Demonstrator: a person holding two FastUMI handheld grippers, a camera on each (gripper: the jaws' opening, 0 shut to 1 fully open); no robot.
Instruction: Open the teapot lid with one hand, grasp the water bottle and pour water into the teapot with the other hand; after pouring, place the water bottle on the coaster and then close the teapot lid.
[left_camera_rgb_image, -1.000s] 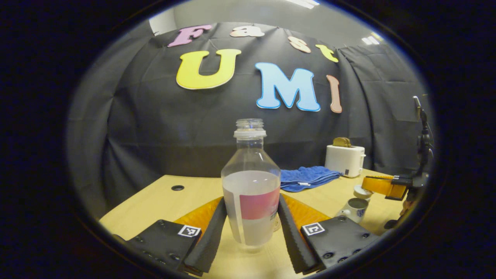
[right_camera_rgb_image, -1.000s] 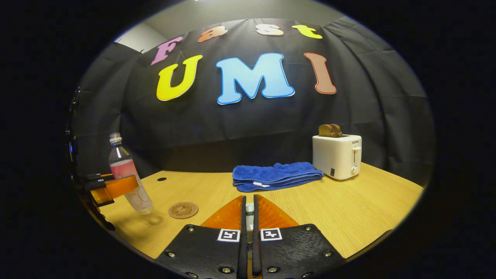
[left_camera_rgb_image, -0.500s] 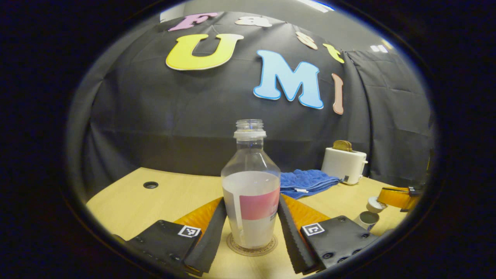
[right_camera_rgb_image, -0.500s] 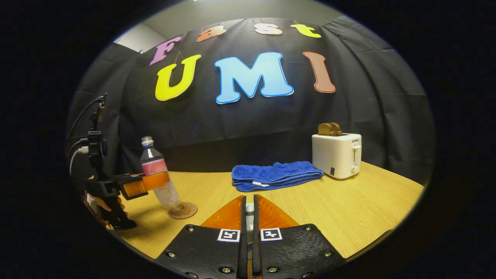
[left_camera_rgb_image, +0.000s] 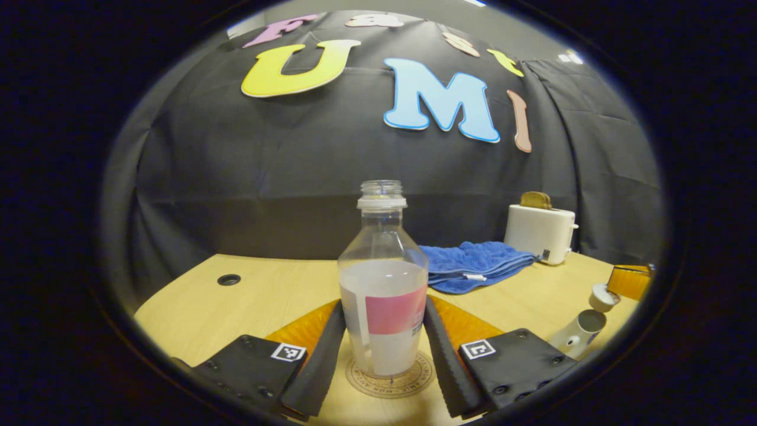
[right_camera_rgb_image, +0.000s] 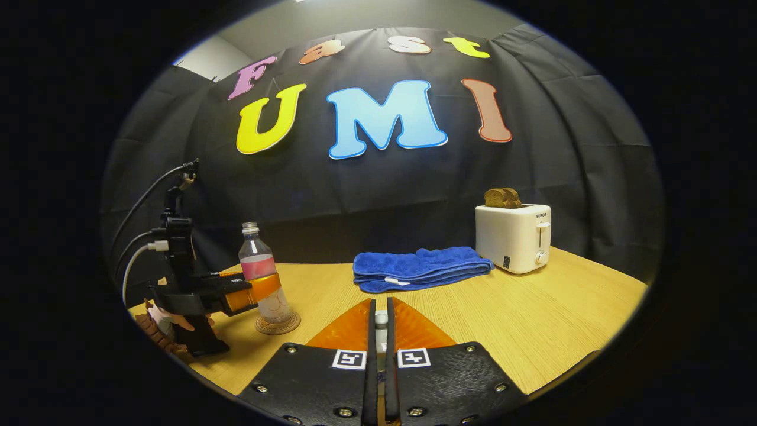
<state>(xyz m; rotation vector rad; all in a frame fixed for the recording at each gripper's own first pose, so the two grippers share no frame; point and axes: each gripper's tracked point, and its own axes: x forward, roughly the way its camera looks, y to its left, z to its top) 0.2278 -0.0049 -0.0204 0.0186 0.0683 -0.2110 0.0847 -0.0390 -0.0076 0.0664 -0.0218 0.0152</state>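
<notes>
I look across a pale wooden table [right_camera_rgb_image: 532,319] in a black-draped booth. My left gripper [left_camera_rgb_image: 381,346] clasps the clear uncapped water bottle with a pink label [left_camera_rgb_image: 383,296], both fingers pressing its sides, level and reaching forward. The bottle stands upright on the round cork coaster [left_camera_rgb_image: 390,378]; half a second ago it only reached the coaster's edge. My right gripper [right_camera_rgb_image: 378,331] is clenched on the small white teapot lid [left_camera_rgb_image: 603,296], held just above the open white teapot [left_camera_rgb_image: 576,331].
</notes>
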